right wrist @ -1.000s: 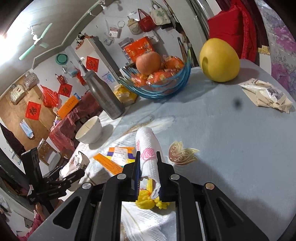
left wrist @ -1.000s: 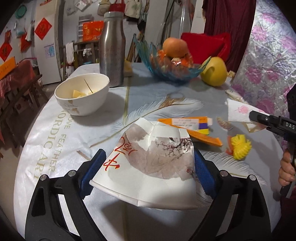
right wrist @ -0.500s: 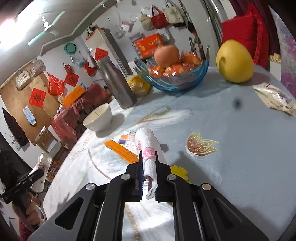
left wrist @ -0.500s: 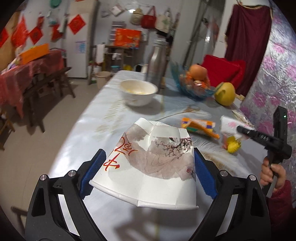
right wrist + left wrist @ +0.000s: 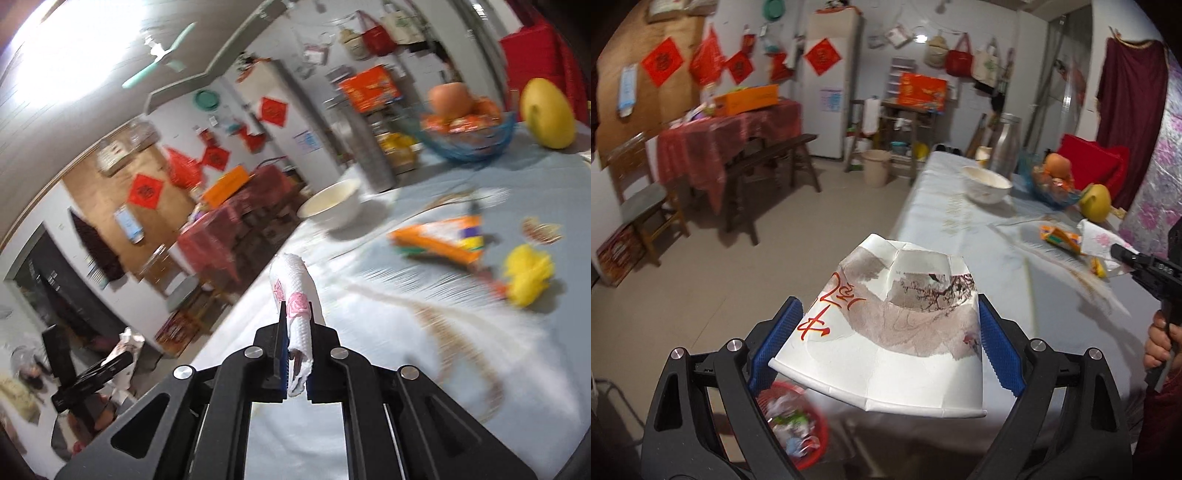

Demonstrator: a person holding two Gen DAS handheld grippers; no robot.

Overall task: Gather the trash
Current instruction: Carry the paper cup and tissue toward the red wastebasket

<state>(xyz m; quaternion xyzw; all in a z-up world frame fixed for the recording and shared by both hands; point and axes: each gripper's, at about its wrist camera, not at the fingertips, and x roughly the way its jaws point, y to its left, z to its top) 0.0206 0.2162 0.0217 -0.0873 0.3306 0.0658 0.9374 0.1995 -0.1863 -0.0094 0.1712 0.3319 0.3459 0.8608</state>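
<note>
Tools both gripping: left tool (image 5: 886,347) w/ crushed paper cup (image 5: 894,325), right tool (image 5: 295,354) w/ tissue (image 5: 295,291).

- White bowl (image 5: 987,183) on the tabletop (image 5: 945,229), toward 1 o'clock in the left wrist view.
- Steel flask (image 5: 1005,144) standing upright just behind the bowl.
- Blue glass fruit bowl (image 5: 469,138) with an orange fruit on top, at 1 o'clock in the right wrist view.
- Yellow pomelo (image 5: 547,113) just to the right of the fruit bowl.
- Wooden bench (image 5: 768,173) and a red-clothed side table (image 5: 713,144) at 10 o'clock.
- White fridge (image 5: 831,85) at 12 o'clock against the far wall.
</note>
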